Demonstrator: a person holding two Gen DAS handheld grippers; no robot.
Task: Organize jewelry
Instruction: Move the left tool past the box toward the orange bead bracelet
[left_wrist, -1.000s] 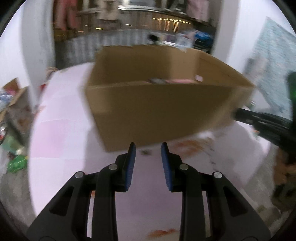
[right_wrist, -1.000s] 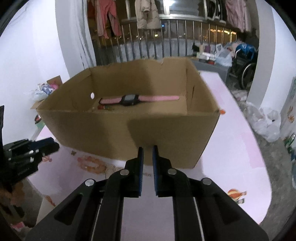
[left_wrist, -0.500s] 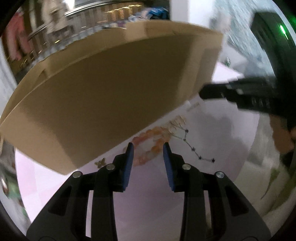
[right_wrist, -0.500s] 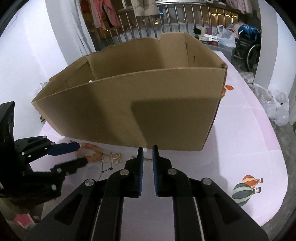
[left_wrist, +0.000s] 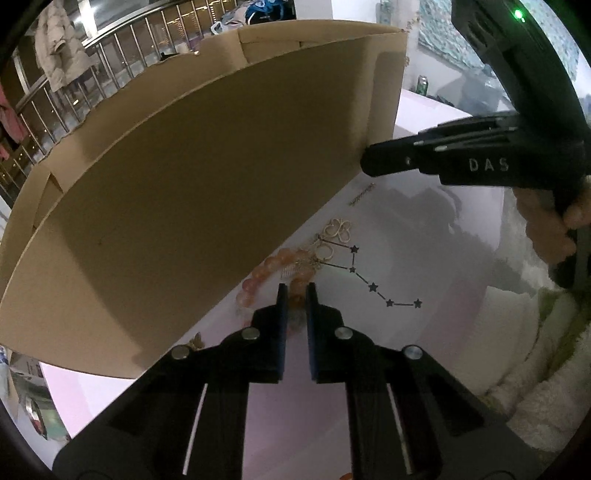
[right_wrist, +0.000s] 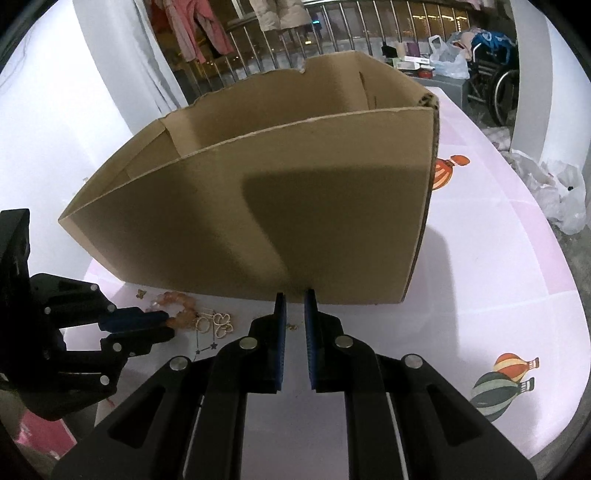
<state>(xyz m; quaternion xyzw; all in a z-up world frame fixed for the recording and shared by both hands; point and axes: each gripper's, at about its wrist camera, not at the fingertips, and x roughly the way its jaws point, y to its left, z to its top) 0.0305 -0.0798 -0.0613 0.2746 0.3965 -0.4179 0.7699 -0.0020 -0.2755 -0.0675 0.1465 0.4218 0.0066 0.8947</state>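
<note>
Two blue-padded fingers of the left gripper (left_wrist: 294, 295) are closing on the orange bead bracelet (left_wrist: 275, 266), which lies on the pink worktop (left_wrist: 424, 258) against the cardboard box (left_wrist: 207, 192), beside gold earrings (left_wrist: 338, 230). From the right wrist, the right gripper (right_wrist: 294, 306) has its fingers narrow and empty just before the box (right_wrist: 295, 206); the bracelet (right_wrist: 177, 304) lies far left.

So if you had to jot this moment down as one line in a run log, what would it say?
left gripper: jaws closing on orange bead bracelet | right gripper: shut, empty | cardboard box: on table behind jewelry | star chain: on table
</note>
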